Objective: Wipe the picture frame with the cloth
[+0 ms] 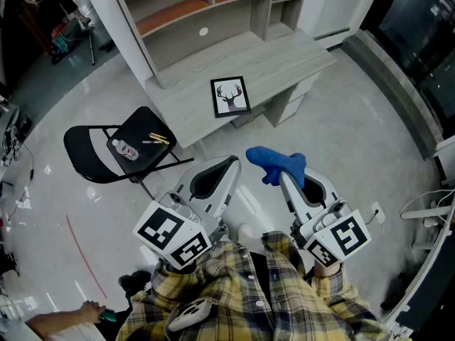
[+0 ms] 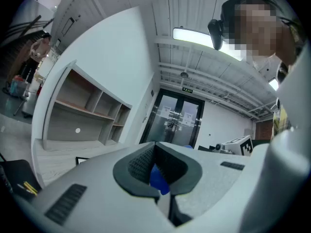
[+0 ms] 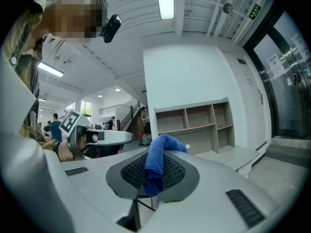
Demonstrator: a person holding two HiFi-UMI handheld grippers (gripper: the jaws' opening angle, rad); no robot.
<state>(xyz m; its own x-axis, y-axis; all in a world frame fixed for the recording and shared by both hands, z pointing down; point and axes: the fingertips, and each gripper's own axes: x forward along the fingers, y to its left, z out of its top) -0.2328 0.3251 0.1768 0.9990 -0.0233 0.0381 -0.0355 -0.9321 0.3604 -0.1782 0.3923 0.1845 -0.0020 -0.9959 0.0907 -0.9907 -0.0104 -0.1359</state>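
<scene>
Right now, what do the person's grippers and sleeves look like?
Both the left gripper and right gripper have rounded pale-grey shells, dark textured pads inside the jaws, and a white cube with black square markers. The sleeves are yellow-and-dark plaid.

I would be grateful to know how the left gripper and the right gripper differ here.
The right gripper is shut on the blue cloth; the left gripper is shut on nothing. The left gripper lines up roughly with the picture frame; the right gripper sits off to its right. Both are held short of the desk.

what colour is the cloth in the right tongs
Blue: the fuzzy blue cloth shows best in the right gripper view.
</scene>
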